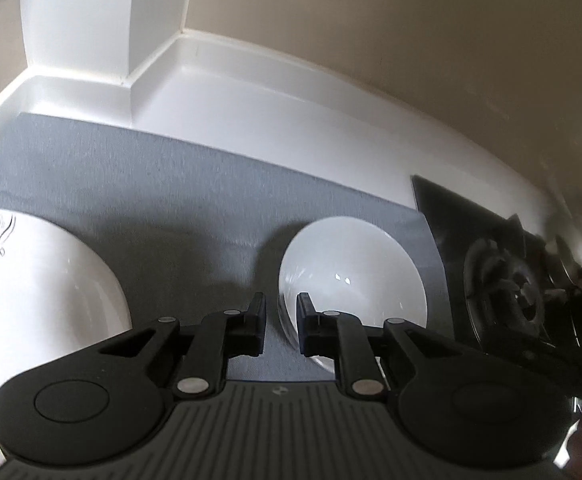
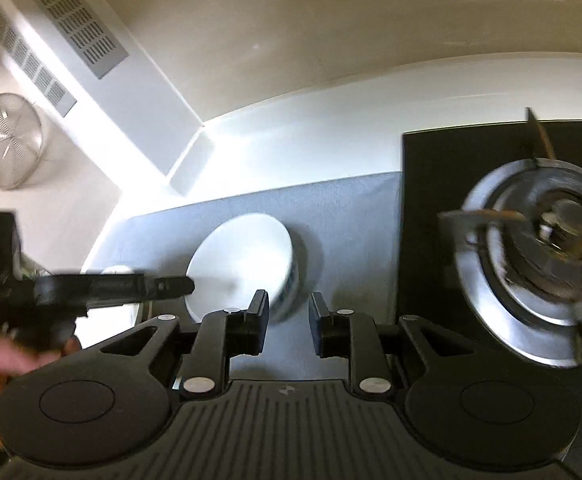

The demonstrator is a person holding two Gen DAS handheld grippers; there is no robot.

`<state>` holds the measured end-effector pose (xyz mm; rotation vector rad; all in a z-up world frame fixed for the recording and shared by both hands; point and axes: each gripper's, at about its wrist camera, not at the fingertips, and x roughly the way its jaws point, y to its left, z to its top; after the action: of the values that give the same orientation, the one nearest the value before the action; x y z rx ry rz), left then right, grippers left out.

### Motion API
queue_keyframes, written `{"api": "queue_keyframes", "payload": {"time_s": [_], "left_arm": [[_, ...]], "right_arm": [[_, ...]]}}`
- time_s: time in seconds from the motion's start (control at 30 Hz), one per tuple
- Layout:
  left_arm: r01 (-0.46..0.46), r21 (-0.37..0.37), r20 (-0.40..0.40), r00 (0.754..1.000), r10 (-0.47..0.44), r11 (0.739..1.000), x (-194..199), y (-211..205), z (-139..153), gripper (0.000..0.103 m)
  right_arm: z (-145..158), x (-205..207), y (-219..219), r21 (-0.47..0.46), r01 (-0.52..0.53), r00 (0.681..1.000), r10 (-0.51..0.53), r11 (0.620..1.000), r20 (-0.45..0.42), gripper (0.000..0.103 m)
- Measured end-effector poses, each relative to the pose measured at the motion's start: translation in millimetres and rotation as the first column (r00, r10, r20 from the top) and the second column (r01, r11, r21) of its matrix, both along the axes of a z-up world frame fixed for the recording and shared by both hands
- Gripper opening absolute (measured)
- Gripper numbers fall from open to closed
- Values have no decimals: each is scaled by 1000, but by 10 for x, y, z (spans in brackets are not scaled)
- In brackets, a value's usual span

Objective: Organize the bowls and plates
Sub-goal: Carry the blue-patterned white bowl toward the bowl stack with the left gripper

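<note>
Jaws narrow, gripping nothing: left gripper (image 1: 281, 322) over bowl (image 1: 351, 276) rim, right gripper (image 2: 289, 320) angled down beside it.

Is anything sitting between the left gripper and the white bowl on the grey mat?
Nothing visible does. In the left wrist view the left gripper is right at the near rim of the white bowl, with only bare grey mat around. The flowered plate lies off to the left, clear of that path.

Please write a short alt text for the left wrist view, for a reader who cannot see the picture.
The black left tongs hang slightly apart over the near rim of a white bowl on a grey mat. A flowered plate lies at the left, and a black stove stands at the right.
</note>
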<state>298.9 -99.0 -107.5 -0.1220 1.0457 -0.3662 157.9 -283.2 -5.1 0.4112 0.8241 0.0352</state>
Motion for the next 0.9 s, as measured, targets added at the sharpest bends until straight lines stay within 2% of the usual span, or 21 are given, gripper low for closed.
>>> {"api": "queue_keyframes", "payload": {"time_s": [0.2, 0.4, 0.53, 0.6, 0.9], "left_arm": [[-5, 7, 23, 1000, 5, 1000, 79, -1, -30, 17], [8, 5, 30, 1000, -8, 1000, 97, 7, -95, 15], [23, -1, 25, 999, -23, 1000, 99, -40, -140, 6], [21, 3, 34, 999, -21, 1000, 80, -62, -139, 6], [0, -16, 40, 999, 0, 1000, 14, -21, -66, 6]], "right_arm": [[-176, 387, 72, -4, -13, 999, 13, 1000, -45, 25], [-307, 517, 77, 4, -13, 997, 14, 1000, -70, 25], [-325, 546, 105, 0, -36, 997, 36, 999, -65, 15], [-325, 551, 118, -20, -37, 998, 36, 999, -56, 7], [-283, 530, 103, -22, -39, 998, 39, 999, -41, 6]]}}
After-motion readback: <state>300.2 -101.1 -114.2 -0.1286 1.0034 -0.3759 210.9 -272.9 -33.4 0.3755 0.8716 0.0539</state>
